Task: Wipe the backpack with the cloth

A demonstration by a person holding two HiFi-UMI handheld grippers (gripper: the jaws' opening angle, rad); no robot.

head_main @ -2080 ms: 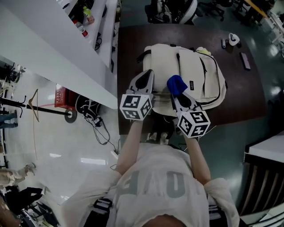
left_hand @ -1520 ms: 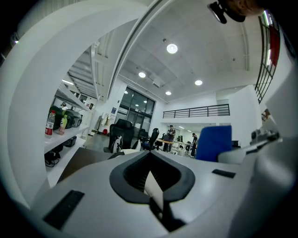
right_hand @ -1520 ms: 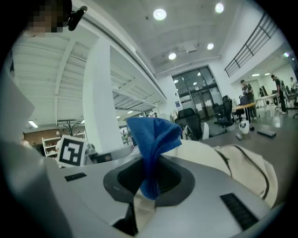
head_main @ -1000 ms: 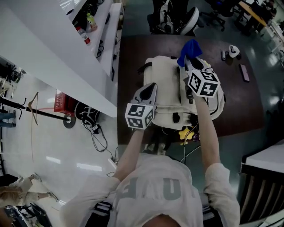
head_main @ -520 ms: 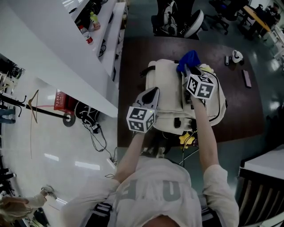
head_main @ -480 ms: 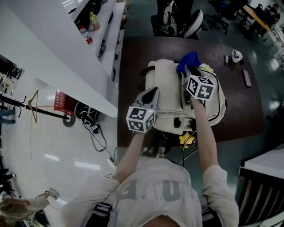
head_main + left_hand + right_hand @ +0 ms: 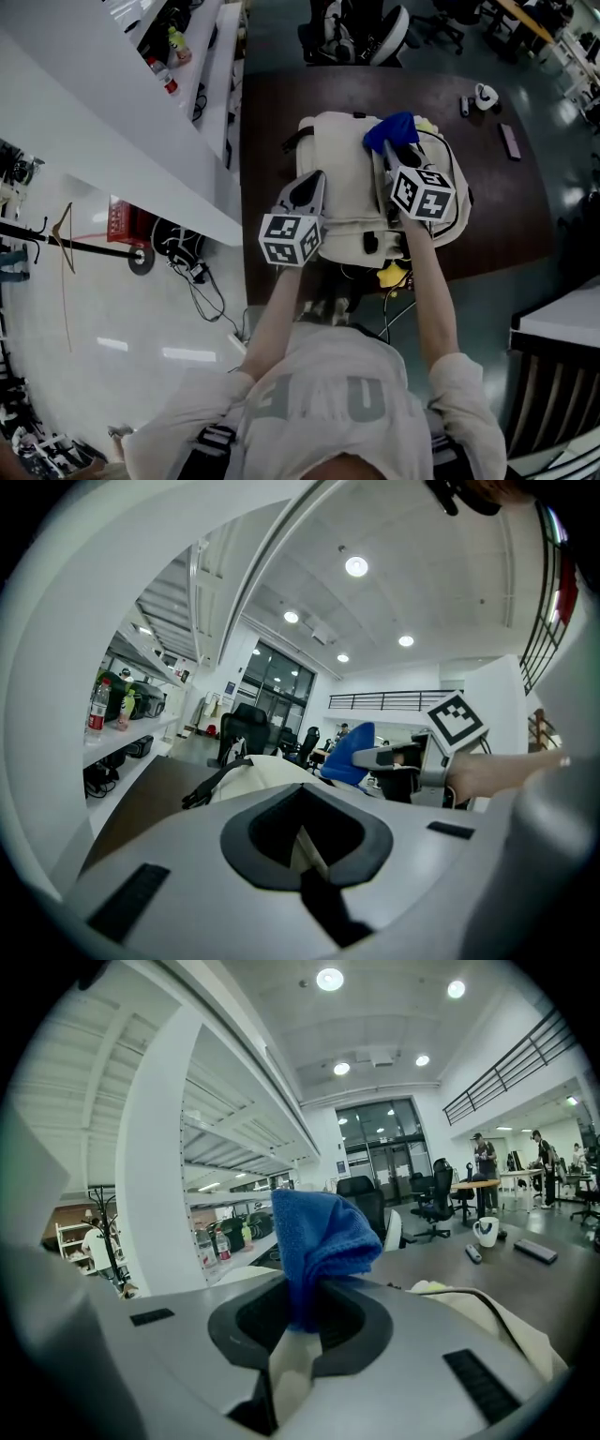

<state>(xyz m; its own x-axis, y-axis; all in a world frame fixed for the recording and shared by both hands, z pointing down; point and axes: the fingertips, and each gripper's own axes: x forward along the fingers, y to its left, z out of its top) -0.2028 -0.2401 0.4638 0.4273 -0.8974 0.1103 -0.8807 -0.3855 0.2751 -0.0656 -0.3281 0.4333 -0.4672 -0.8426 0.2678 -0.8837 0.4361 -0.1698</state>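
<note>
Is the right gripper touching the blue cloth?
Touching. The right gripper view shows the right gripper shut on the cloth, pinched between its jaws.

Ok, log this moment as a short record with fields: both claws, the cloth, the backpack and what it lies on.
left claw: shut, nothing between its jaws, over the backpack's left part
right claw: shut on the cloth, over the backpack's far end
cloth: blue, bunched, sticking out past the jaws
backpack: cream with black straps, lying flat
support: dark brown table
cloth touching backpack: cannot tell
</note>
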